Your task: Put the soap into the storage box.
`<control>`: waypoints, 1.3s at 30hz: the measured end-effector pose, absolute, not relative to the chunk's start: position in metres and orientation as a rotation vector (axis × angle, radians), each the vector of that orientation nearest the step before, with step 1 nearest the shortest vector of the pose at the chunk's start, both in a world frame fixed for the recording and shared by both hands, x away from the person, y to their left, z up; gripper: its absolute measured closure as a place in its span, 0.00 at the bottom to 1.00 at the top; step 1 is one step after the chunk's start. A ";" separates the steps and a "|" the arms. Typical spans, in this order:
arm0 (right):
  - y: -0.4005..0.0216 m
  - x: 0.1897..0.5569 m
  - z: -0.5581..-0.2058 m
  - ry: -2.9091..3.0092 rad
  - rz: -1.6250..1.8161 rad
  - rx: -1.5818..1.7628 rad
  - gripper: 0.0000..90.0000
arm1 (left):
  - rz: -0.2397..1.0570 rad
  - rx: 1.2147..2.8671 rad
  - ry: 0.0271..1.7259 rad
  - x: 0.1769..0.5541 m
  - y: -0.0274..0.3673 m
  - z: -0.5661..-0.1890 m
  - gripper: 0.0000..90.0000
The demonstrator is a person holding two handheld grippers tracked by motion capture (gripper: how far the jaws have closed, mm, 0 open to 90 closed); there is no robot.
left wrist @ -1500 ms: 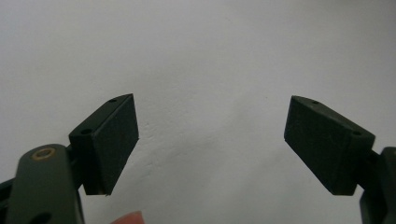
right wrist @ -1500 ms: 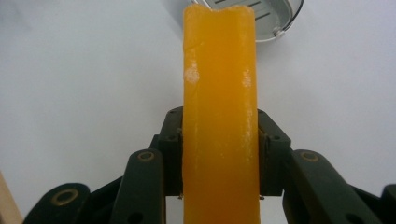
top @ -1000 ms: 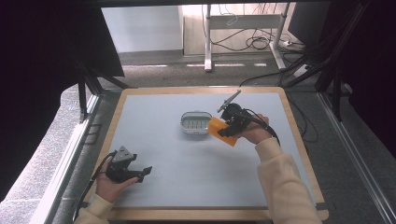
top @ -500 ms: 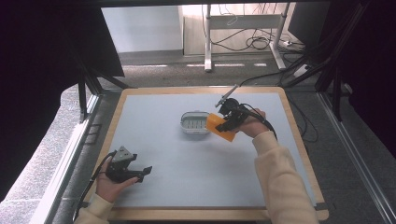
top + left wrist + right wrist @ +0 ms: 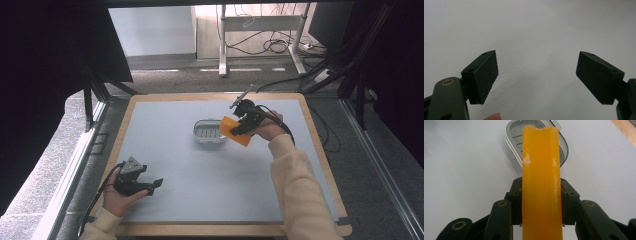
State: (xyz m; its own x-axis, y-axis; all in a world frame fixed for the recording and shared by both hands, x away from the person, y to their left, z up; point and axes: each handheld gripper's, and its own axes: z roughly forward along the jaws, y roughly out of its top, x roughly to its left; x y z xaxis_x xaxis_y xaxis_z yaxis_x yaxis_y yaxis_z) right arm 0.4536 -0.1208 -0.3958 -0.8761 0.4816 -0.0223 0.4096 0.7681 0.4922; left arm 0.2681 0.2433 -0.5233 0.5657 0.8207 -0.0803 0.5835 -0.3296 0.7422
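Note:
An orange bar of soap (image 5: 236, 131) is clamped in my right gripper (image 5: 240, 127), which holds it in the air just right of a grey oval soap dish (image 5: 208, 131) at the middle of the mat. In the right gripper view the orange bar (image 5: 541, 182) stands between both jaws of the gripper (image 5: 541, 203), its far end over the dish (image 5: 514, 135). My left gripper (image 5: 156, 184) rests near the front left of the mat, open. In the left gripper view the left gripper (image 5: 537, 75) has its jaws spread wide over bare mat.
The grey mat (image 5: 185, 190) lies in a wooden-framed table top (image 5: 320, 150). Metal rails run along both sides. Cables and a stand's legs (image 5: 260, 45) lie on the floor beyond the far edge.
My right gripper has carried the orange bar slightly farther away and left, closer over the dish. The left gripper has stayed where it was.

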 end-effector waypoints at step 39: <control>-0.072 0.481 -0.402 2.867 0.682 0.555 0.69 | 0.401 2.047 1.119 0.268 0.244 -0.523 0.20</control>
